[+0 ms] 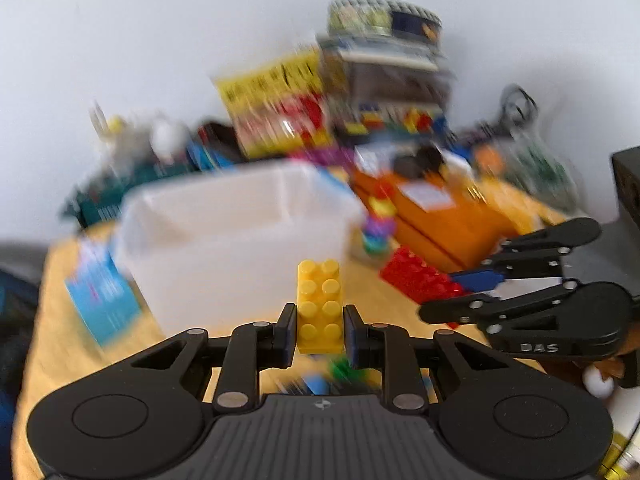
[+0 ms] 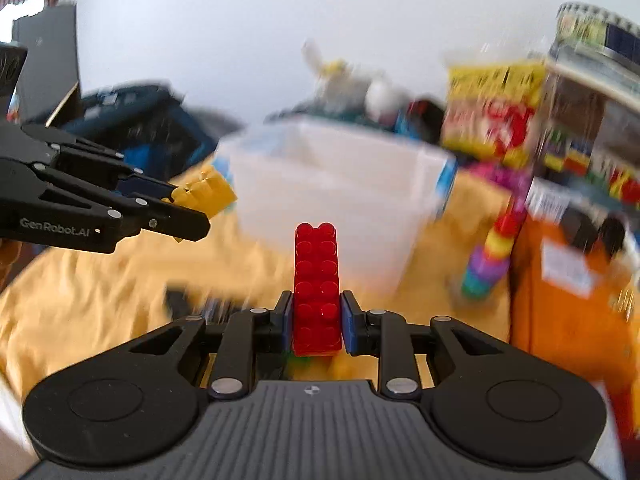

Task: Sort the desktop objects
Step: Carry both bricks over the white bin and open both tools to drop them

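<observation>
Through my left wrist camera, my left gripper (image 1: 320, 326) clamps a yellow studded plastic brick (image 1: 320, 306), raised before a white translucent plastic bin (image 1: 236, 236) on the yellow tabletop (image 1: 56, 344). Through my right wrist camera, my right gripper (image 2: 316, 320) pinches a long red studded plastic brick (image 2: 316, 288), facing the same bin.

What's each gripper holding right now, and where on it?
Left gripper clamps the yellow brick by its long sides at the near end. Right gripper clamps the red brick the same way.
</observation>
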Motion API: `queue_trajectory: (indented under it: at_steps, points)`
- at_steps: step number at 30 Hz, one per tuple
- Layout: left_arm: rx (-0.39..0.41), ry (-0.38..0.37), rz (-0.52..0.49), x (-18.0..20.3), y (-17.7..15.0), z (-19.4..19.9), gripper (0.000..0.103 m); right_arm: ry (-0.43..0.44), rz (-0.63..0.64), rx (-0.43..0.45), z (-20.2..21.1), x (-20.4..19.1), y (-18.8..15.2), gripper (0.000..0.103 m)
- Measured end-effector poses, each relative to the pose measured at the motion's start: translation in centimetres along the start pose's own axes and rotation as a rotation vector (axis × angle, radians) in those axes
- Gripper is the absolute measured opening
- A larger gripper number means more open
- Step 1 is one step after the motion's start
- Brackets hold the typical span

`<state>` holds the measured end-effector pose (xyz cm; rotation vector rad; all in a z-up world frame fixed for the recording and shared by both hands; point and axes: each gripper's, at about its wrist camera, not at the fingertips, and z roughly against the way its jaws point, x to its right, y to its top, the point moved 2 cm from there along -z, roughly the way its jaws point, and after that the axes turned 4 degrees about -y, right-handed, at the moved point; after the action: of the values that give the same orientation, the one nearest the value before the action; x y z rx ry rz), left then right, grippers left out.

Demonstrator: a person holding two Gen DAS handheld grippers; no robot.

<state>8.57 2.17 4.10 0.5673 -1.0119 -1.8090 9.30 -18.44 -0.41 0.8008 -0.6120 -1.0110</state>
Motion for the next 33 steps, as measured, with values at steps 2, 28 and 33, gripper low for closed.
queue_trajectory:
  at_steps: [2, 28, 33]
  points:
    - [0.054, 0.025, -0.006, -1.3, 2.2, -0.4, 0.027, -0.02, -0.011, 0.057, -0.6, 0.9, 2.5, 0.027]
    - [0.0, 0.229, -0.039, -6.0, 6.4, -6.9, 0.065, -0.122, -0.145, -0.001, -9.5, 3.1, 8.4, 0.049]
    - [0.013, 0.199, 0.026, -5.6, 4.2, -4.3, 0.071, -0.064, -0.139, 0.023, -7.7, 2.3, 7.1, 0.061]
